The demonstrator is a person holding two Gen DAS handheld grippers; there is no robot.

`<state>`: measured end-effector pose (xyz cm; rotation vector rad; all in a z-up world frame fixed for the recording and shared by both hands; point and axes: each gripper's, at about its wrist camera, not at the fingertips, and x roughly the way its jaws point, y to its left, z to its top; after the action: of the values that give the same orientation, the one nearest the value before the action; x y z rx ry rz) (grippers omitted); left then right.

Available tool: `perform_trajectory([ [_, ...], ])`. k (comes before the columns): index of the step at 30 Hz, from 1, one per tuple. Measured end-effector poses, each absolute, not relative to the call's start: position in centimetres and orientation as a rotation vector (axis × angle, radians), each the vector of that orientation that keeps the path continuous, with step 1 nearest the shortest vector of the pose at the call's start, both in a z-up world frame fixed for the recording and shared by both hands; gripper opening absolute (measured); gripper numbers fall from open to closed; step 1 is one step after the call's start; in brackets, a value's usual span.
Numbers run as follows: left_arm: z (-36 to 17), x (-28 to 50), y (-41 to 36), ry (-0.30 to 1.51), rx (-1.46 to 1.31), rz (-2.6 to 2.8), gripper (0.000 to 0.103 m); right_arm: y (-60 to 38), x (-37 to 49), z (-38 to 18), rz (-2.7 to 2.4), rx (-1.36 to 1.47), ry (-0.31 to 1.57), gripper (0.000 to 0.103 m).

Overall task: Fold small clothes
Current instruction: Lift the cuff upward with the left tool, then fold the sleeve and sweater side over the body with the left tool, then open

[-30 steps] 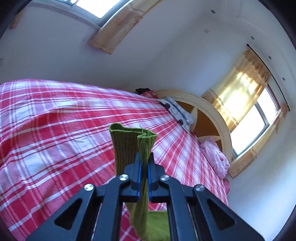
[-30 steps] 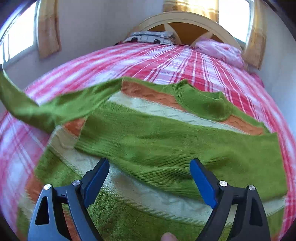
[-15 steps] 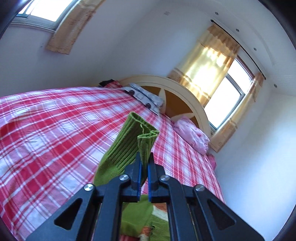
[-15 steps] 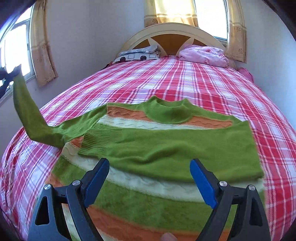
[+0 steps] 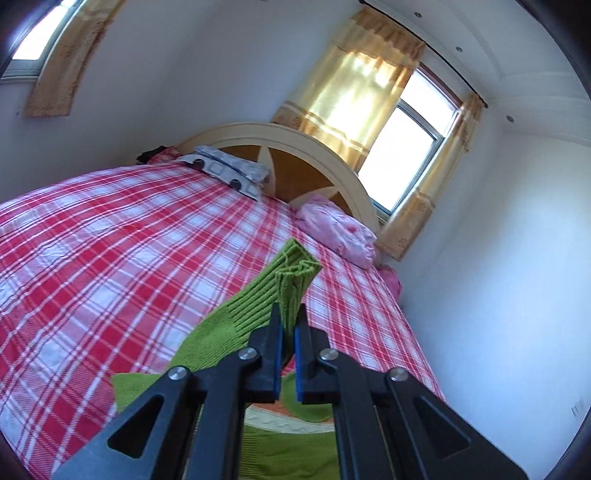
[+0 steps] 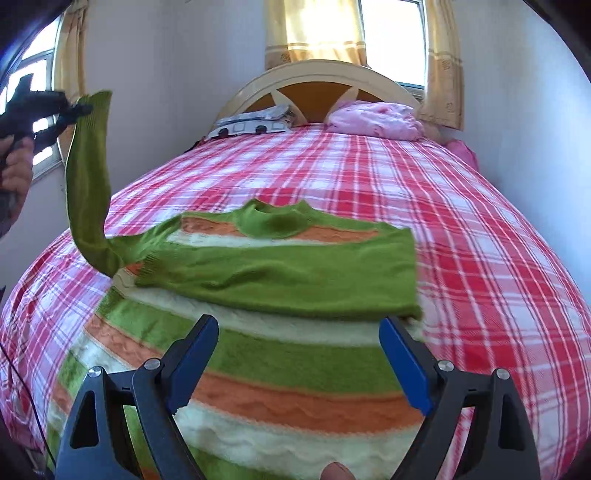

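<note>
- The left gripper (image 5: 289, 334) is clenched on the ribbed cuff (image 5: 295, 273) of a green sleeve, its blue pads pressed against the knit on both sides.
- From the right wrist view, that same left gripper (image 6: 79, 109) is held high at the far left, above the bed, with the sleeve (image 6: 86, 184) hanging down from it to the sweater's shoulder.
- The right gripper (image 6: 299, 363) is released, its fingers spread wide with nothing between them, hovering above the lower part of the sweater.
- The sweater (image 6: 258, 354), striped green, orange and cream, lies flat on the plaid bedspread (image 6: 480, 240), neck toward the headboard.
- Its other sleeve (image 6: 295, 273) is laid crosswise over the chest, cuff toward the left shoulder.
- Beyond the sweater, a pink pillow (image 6: 376, 114) and a grey-and-white folded cloth (image 6: 255, 123) sit against the arched headboard (image 6: 314, 77).
- Yellow curtains (image 6: 317, 29) hang at the window behind the headboard, lit by daylight.
</note>
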<state>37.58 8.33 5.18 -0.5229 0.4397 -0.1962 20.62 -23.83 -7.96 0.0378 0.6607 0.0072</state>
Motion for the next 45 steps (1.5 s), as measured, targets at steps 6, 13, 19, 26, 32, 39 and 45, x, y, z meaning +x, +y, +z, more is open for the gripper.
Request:
perform_trajectory([
  [6, 6.9, 38.1, 3.4, 0.438, -0.493, -0.268, 0.005, -26.2, 19.0, -9.3, -0.020, 0.041, 0.693, 0.089],
  [13, 7.3, 38.7, -2.8, 0.455, -0.473, -0.345, 0.005, -28.1, 17.2, -10.6, -0.035, 0.065, 0.725, 0.089],
  [19, 4.3, 39.2, -9.2, 0.511, -0.426, -0.375, 0.005, -29.0, 15.6, -11.3, -0.043, 0.075, 0.736, 0.089],
  [26, -1.9, 39.6, -16.8, 0.642, -0.306, -0.386, 0.005, -29.5, 14.5, -13.6, -0.042, 0.130, 0.778, 0.089],
  [32, -6.0, 39.5, -20.0, 0.743, -0.202, -0.365, 0.005, -30.0, 14.4, -14.1, -0.036, 0.169, 0.798, 0.089],
  [39, -5.2, 36.8, -20.9, 0.746, -0.080, -0.433, 0.026, -29.8, 14.8, -14.5, -0.039, 0.160, 0.818, 0.090],
  [45, -2.6, 33.2, -16.7, 0.610, 0.011, -0.417, 0.074, -29.7, 15.0, -14.7, -0.035, 0.158, 0.826, 0.091],
])
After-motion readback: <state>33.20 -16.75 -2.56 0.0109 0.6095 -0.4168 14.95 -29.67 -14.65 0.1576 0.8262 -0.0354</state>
